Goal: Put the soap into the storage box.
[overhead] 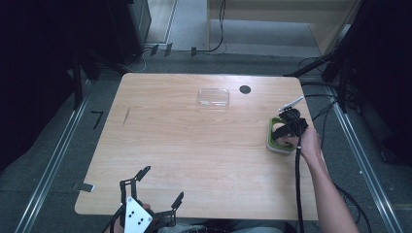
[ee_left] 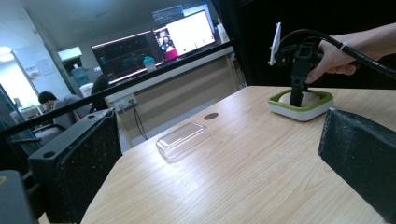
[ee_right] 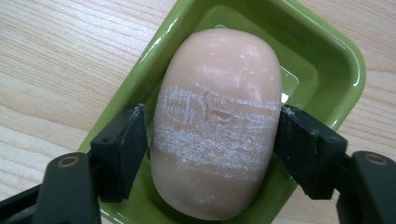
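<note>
Pale peach soap bar (ee_right: pixel 217 123) lay in green dish (ee_right: pixel 341 56) near counter's (overhead: pixel 194 145) right edge. My right claw (ee_right: pixel 212 149) reached down into dish, jaws pinching bar's sides. My left claw (overhead: pixel 154 187) hovered spread wide at near edge. Clear plastic lid (overhead: pixel 213 97) sat far side, well apart.

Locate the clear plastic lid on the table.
In the high view the clear plastic lid lies flat near the table's far edge, left of a dark round hole.
</note>
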Motion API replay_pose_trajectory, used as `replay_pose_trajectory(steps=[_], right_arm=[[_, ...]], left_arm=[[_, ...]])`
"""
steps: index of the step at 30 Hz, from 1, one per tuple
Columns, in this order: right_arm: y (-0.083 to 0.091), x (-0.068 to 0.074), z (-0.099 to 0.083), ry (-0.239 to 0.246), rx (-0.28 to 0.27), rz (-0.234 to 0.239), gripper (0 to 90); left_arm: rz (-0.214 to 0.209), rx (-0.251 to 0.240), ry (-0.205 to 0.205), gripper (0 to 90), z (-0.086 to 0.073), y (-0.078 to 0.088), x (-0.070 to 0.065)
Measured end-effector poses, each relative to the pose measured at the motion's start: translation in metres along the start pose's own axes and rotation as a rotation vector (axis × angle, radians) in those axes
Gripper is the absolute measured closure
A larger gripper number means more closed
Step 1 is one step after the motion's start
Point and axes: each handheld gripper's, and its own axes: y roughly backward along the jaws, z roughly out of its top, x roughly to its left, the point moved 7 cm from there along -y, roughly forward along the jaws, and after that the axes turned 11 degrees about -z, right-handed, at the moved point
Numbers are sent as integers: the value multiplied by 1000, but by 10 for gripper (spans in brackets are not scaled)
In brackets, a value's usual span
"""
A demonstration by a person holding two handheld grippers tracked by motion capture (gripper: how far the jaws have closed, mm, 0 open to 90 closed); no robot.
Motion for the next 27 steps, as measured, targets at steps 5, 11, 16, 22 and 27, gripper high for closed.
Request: replay_pose_trajectory(steps=[5, 11, 16, 22, 27], right_arm=[[5, 0, 2, 6, -14, -3, 170], [9, 3, 0, 24, 9, -5, 149], [14, 4, -2, 25, 8, -2, 137], [27, 6, -8, 30, 14, 17, 108], [35, 11, -14, 49, 28, 37, 79]], left_arm=[[5, -3, 5, 0, 0, 2, 0], [5, -1, 3, 0, 0, 2, 0], [4, -1, 2, 0, 0, 2, 0], [3, -1, 2, 0, 0, 2, 0], [3, -2, 2, 0, 0, 1, 0]])
